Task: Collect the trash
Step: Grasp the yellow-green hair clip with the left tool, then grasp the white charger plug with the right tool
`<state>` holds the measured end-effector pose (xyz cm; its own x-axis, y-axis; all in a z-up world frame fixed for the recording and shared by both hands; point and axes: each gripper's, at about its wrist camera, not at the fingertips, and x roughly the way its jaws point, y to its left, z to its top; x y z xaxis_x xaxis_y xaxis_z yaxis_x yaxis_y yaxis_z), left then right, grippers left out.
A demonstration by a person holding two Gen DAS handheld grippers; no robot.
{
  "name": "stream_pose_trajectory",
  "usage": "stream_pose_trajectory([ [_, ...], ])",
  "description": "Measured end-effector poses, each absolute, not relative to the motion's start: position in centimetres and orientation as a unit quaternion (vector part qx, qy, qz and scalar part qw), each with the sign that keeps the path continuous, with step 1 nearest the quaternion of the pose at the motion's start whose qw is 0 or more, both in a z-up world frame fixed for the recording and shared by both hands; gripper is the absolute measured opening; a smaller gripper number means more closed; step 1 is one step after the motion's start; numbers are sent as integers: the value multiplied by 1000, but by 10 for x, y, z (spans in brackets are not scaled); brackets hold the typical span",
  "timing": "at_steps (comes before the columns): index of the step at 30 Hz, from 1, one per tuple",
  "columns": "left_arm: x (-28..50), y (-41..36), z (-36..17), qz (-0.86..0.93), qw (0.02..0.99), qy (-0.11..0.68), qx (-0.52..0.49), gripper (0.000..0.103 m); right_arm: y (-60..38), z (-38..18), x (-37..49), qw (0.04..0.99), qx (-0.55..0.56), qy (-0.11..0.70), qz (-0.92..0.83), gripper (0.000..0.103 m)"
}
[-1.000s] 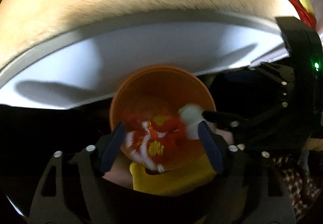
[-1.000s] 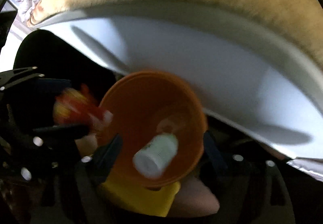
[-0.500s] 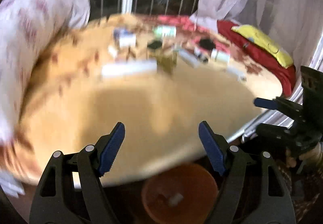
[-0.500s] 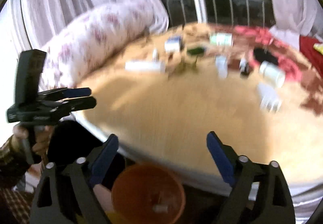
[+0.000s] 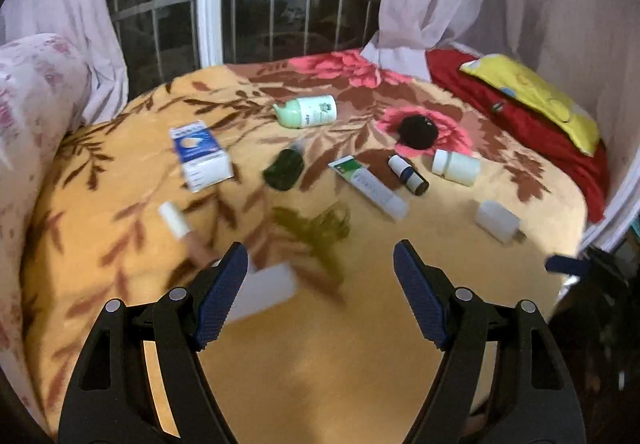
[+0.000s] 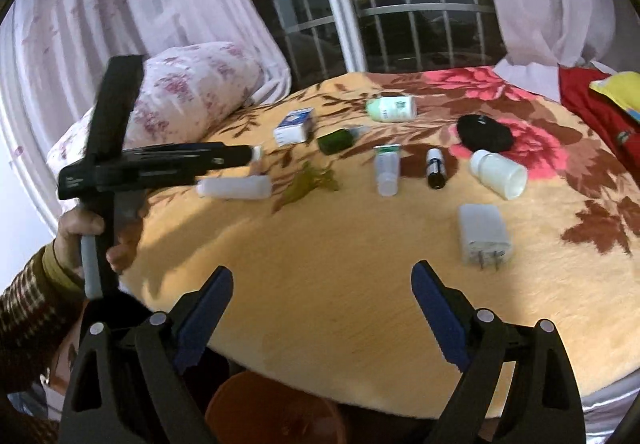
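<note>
Round orange plastic bucket (image 6: 276,408) below the near edge of the bed, only partly in the right wrist view, its inside too dark and cut off to read. Left gripper (image 5: 320,268) spread wide, nothing between its blue pads; right gripper (image 6: 322,288) likewise wide and empty. Trash scattered on the yellow flowered fleece blanket (image 5: 320,356): pale green lying bottle (image 5: 306,111), blue-and-white carton (image 5: 200,158), dark green glass bottle (image 5: 285,166), green-and-white tube (image 5: 366,186), small dark dropper bottle (image 5: 408,174), white round jar (image 5: 456,165), black round pouch (image 5: 418,131), white plug adapter (image 6: 483,234), olive leafy scrap (image 6: 310,182), long white bottle (image 6: 234,188). A second ago both cameras looking down into the bucket with a red wrapper and a white bottle dropping in; now raised and level over the bed, both tongs emptied. Near the left pad (image 5: 222,298), a white object smeared by blur, identity unclear. Left gripper seen side-on from the right camera, tip overlapping something white behind it.
</note>
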<state>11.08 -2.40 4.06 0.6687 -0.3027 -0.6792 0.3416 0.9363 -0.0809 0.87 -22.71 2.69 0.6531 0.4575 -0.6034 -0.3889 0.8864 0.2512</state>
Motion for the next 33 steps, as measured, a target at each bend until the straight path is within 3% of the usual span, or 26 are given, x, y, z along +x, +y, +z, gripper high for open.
stream_pose_trajectory([
  [5, 151, -73, 16, -124, 902, 412, 41, 74, -241, 26, 13, 912, 60, 338, 226, 89],
  [13, 193, -79, -21, -27, 877, 479, 22, 72, -261, 28, 13, 920, 67, 322, 213, 89],
  [14, 195, -80, -23, -20, 876, 482, 22, 68, -263, 28, 14, 921, 67, 321, 212, 89],
  [15, 199, -79, -28, -16, 872, 489, 15, 48, -263, 28, 14, 922, 67, 318, 209, 89],
  [16, 201, -76, -31, -15, 869, 494, 6, 46, -264, 28, 14, 925, 65, 315, 203, 89],
  [29, 140, -80, 3, -71, 902, 426, -9, 46, -274, 7, 70, 924, 21, 369, 100, 89],
  [33, 119, -78, 10, -89, 905, 416, -12, 46, -266, -1, 89, 917, -9, 392, 77, 84],
])
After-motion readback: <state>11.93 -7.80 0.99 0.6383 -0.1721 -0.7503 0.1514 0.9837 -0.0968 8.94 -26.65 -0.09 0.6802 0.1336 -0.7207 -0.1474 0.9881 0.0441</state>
